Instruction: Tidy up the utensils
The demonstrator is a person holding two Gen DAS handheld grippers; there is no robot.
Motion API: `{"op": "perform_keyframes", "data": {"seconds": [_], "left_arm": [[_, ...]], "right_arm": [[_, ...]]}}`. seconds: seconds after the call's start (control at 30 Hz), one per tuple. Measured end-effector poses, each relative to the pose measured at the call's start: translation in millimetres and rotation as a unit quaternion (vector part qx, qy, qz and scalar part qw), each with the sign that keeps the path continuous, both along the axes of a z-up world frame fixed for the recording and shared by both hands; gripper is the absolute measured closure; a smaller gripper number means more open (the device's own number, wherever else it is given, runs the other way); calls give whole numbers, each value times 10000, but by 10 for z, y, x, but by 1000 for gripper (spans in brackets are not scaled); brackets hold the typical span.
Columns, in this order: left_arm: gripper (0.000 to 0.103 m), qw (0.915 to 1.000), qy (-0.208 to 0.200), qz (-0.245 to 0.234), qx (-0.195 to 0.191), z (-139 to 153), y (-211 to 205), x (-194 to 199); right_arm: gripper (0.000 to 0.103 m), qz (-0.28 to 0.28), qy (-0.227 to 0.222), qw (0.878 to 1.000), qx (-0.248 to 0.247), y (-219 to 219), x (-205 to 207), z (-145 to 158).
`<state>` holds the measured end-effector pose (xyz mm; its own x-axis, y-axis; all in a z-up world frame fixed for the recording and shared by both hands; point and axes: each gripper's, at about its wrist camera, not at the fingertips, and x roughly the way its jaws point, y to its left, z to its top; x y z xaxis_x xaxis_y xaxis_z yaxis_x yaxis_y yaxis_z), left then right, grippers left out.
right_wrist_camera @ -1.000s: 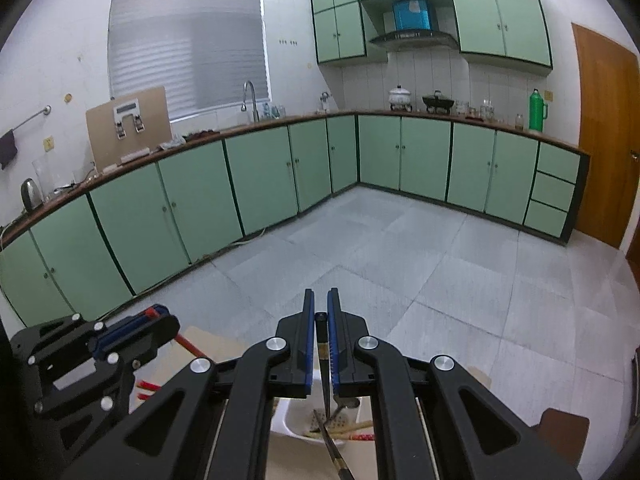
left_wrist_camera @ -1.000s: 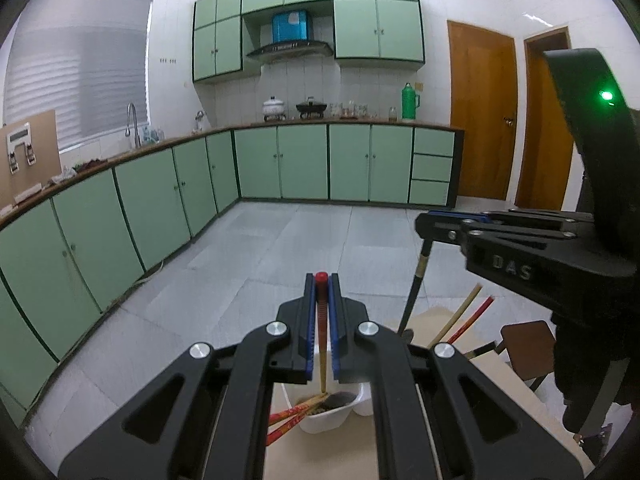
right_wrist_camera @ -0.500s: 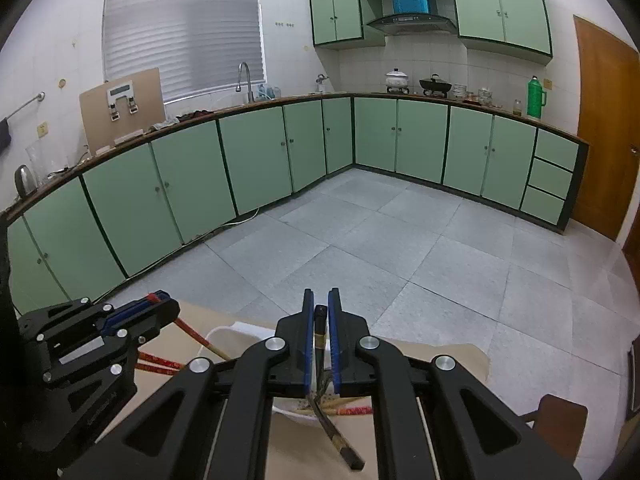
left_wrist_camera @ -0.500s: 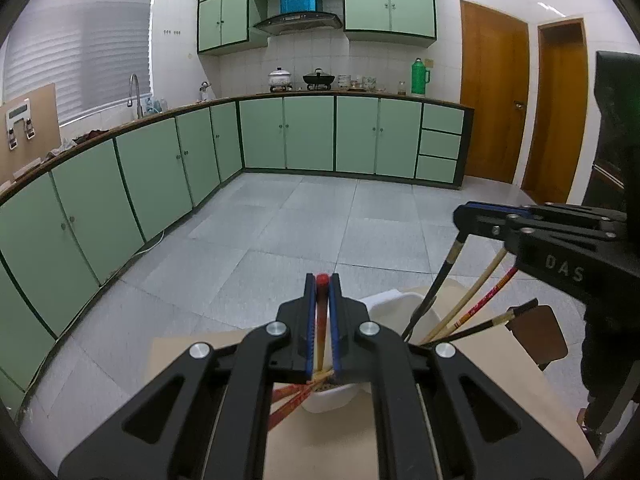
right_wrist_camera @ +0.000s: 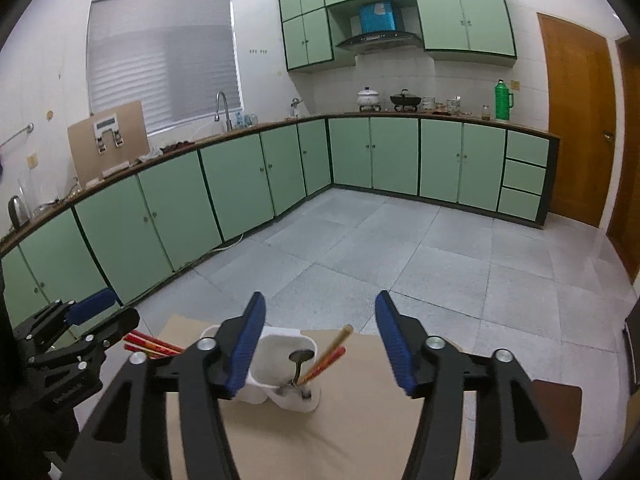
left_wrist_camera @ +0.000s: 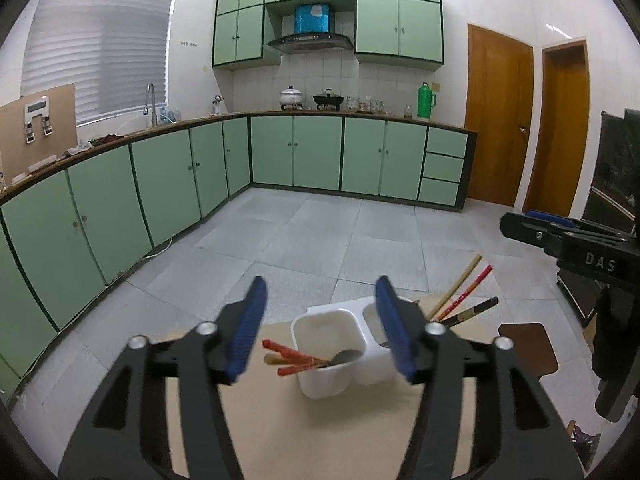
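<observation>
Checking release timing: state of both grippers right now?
Left gripper: open, jaws have just been opening, nothing between them; red chopsticks lie in the white holder.
Right gripper: open, just opened too, holding nothing.

A home kitchen is filling both views. Pale green base cabinets [left_wrist_camera: 168, 184] are running along two walls under a dark countertop [right_wrist_camera: 240, 130], with matching wall cabinets [left_wrist_camera: 328, 8] hanging above. A range hood [left_wrist_camera: 310, 42] is sitting over a stove where a white pot [left_wrist_camera: 291, 96] and a dark wok [left_wrist_camera: 328, 100] are standing. A sink tap [right_wrist_camera: 222, 110] is rising beneath a window with closed blinds [right_wrist_camera: 164, 60]. A green thermos [right_wrist_camera: 503, 100] is standing on the counter, wooden doors [left_wrist_camera: 498, 120] are showing at right, and grey floor tiles [right_wrist_camera: 400, 248] are spreading out.
</observation>
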<state>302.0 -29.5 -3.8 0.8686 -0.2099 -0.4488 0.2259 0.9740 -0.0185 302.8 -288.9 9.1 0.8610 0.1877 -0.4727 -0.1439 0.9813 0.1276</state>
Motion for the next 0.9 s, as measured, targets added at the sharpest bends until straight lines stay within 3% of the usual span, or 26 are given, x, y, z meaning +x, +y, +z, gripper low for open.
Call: {"op": "perform_keyframes", "data": {"seconds": [0.23, 0.4, 0.9], "left_arm": [[19, 9999, -121, 66, -52, 49, 5, -460], [13, 9999, -117, 66, -78, 50, -2, -743], [9, 9995, -53, 234, -199, 78, 131, -1505]], "right_arm": [[20, -40, -126, 9999, -79, -13, -480, -32], [7, 3, -209, 9997, -145, 54, -811, -64], [6, 326, -270, 9991, -25, 188, -1560, -9]]}}
